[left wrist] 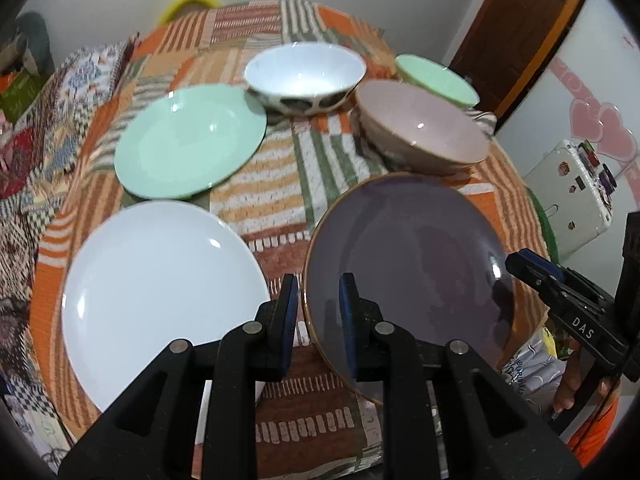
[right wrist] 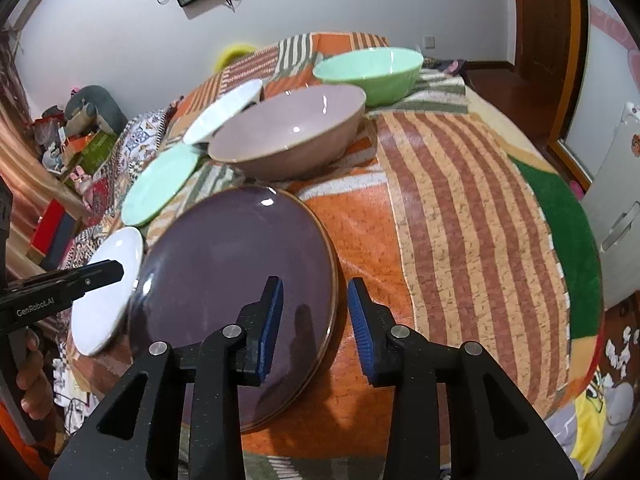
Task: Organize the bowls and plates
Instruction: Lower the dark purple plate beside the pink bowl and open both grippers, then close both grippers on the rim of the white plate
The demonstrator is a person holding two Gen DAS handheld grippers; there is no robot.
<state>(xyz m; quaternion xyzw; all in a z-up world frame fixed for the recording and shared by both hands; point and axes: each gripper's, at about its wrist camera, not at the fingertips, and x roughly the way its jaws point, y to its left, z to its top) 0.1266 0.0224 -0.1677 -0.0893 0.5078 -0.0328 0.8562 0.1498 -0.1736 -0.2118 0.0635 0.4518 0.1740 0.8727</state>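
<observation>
Both claws hover low over the near edge of a bed spread with an orange, striped patchwork blanket. Left gripper: jaws a narrow gap apart, straddling the left rim of the round purple glazed plate, pads not seen pressing on it. Right gripper: jaws somewhat wider, straddling the same plate's right rim, again with a gap on both sides; nothing is held. That plate lies flat on the blanket, nearest the onlooker. Just beside it to the left lies a round white plate. Beyond that sits a round pale green plate. Farther back stand three bowls: a pinkish-beige ceramic bowl behind the purple plate, a white bowl with dark patterned outside touching the green plate's rim, and a pale green bowl farthest right. A person's fingers grip the left handle.
</observation>
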